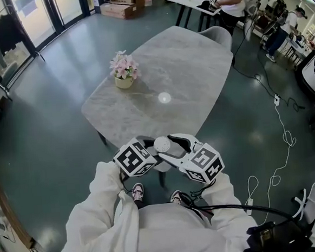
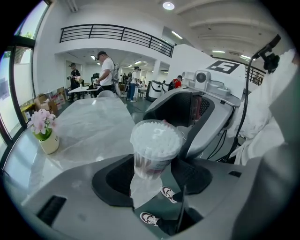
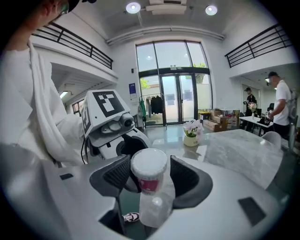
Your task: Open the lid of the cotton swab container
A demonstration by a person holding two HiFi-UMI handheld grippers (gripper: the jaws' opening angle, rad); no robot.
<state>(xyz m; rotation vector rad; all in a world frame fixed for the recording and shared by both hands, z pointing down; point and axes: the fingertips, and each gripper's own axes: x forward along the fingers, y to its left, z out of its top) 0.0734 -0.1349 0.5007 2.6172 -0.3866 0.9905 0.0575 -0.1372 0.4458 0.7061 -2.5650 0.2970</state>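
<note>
My left fingers (image 2: 115,180) squeeze the bottom of the cotton swab container (image 2: 154,152). They hold it up in the air, just in front of the counter (image 1: 180,66). My right fingers (image 3: 190,180) are wide open on both sides of it and grip nothing. The tub looks light, thin and slippery. I think a soft pinch on the rim of the lid (image 2: 155,133) is best. The counter is pale marble with a flower pot (image 1: 124,76). The big room has a shiny dark floor (image 1: 49,131).

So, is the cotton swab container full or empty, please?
Full: in the left gripper view, white swab tips pack the cotton swab container up to its rim.
</note>
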